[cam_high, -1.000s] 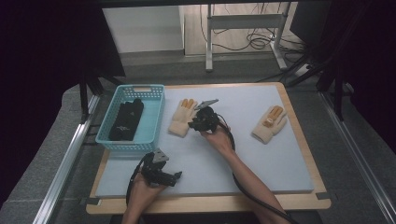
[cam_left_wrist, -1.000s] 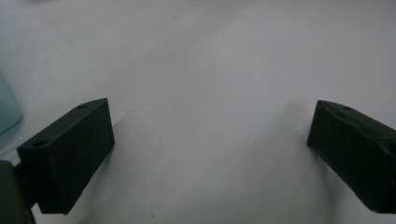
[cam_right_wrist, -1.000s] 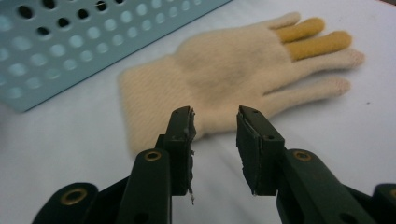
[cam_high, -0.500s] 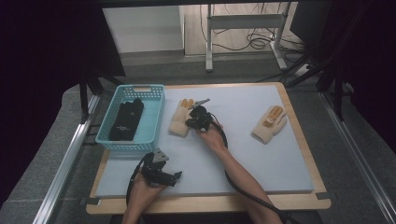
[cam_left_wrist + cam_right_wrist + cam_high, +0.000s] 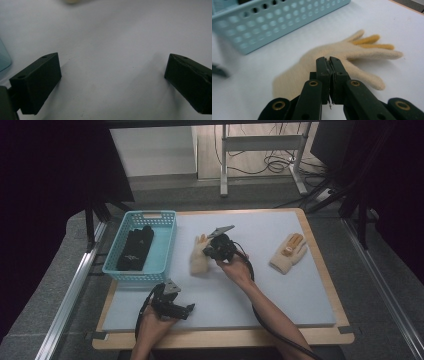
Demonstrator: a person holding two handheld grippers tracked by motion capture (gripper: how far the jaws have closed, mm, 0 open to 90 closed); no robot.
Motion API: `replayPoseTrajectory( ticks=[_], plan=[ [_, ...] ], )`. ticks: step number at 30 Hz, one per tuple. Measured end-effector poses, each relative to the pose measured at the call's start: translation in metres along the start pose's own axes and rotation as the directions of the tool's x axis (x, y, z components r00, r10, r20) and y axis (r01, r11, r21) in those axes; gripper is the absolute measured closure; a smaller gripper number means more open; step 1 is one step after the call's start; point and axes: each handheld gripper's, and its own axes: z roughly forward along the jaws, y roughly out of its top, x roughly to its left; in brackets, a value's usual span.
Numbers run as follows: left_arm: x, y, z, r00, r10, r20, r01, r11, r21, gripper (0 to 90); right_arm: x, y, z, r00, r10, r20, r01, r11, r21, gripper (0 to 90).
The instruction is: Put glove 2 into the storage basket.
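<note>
The big table (image 5: 300,290) has a pale blue-grey mat on top, and both grippers are over it. The blue basket (image 5: 165,245) sits at the far left of the mat, out past the tips of the right gripper's fingers, and a black glove (image 5: 135,249) lies inside it.

Two cream gloves are on the mat. One cream glove (image 5: 199,257) is right at the right gripper (image 5: 214,249) — its fingers (image 5: 322,67) are pressed together and have just been closing, and they pinch a bit of the glove's soft cloth near its middle. In the right gripper view the glove (image 5: 352,53) spreads out just past the fingertips, with its yellow-tipped fingers pointing away to the right, and the basket wall (image 5: 274,22) stands well beyond it. The other cream glove (image 5: 289,252) lies well apart, on the far side of the hand that holds the right gripper.

The left gripper (image 5: 186,310) is near the front edge of the mat, well apart from both gloves. Its fingers (image 5: 37,82) are spread wide — just bare mat lies between them.
</note>
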Motion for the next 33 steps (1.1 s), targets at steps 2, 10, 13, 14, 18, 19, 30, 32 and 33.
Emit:
replayPoseTrajectory(
  ticks=[2, 10, 13, 14, 18, 19, 30, 32, 33],
  plan=[
    [0.000, 0.000, 0.000, 1.0000, 0.000, 0.000, 0.000, 1.0000, 0.001, 1.3, 0.004, -0.007, -0.016, 0.9999, 0.001, -0.011, -0.001, 1.000, -0.001, 85.8],
    [0.000, 0.000, 0.000, 1.0000, -0.003, -0.001, 0.003, 1.0000, -0.003, 1.3, 0.011, -0.056, -0.059, 0.9997, 0.014, -0.018, -0.013, 1.000, 0.021, 84.8],
    [0.000, 0.000, 0.000, 1.0000, -0.003, -0.002, 0.003, 1.0000, -0.001, 1.4, 0.007, -0.070, -0.067, 0.9998, 0.021, -0.002, -0.021, 1.000, 0.019, 74.7],
    [0.000, 0.000, 0.000, 1.0000, -0.002, -0.001, 0.002, 1.0000, 0.000, 1.4, 0.005, -0.072, -0.069, 0.9996, 0.018, 0.021, -0.018, 1.000, 0.012, 70.3],
    [0.000, 0.000, 0.000, 1.0000, -0.001, -0.002, 0.001, 1.0000, 0.000, 1.4, -0.008, -0.078, -0.082, 0.9971, 0.050, 0.057, -0.049, 0.999, -0.014, 62.4],
    [0.000, 0.000, 0.000, 1.0000, -0.002, -0.001, 0.002, 1.0000, -0.002, 1.4, -0.011, -0.079, -0.085, 0.9961, 0.050, 0.072, -0.050, 0.999, -0.014, 61.2],
    [0.000, 0.000, 0.000, 1.0000, -0.003, -0.002, 0.003, 1.0000, -0.001, 1.5, -0.069, -0.109, -0.116, 0.9696, 0.152, 0.192, -0.151, 0.988, -0.022, 57.2],
    [0.000, 0.000, 0.000, 1.0000, -0.003, -0.002, 0.003, 1.0000, -0.001, 1.5, -0.082, -0.114, -0.126, 0.9587, 0.184, 0.217, -0.179, 0.983, -0.039, 56.6],
    [0.000, 0.000, 0.000, 1.0000, -0.003, -0.002, 0.003, 1.0000, -0.001, 1.6, -0.088, -0.117, -0.131, 0.9532, 0.198, 0.229, -0.192, 0.980, -0.046, 56.4]
  ],
)
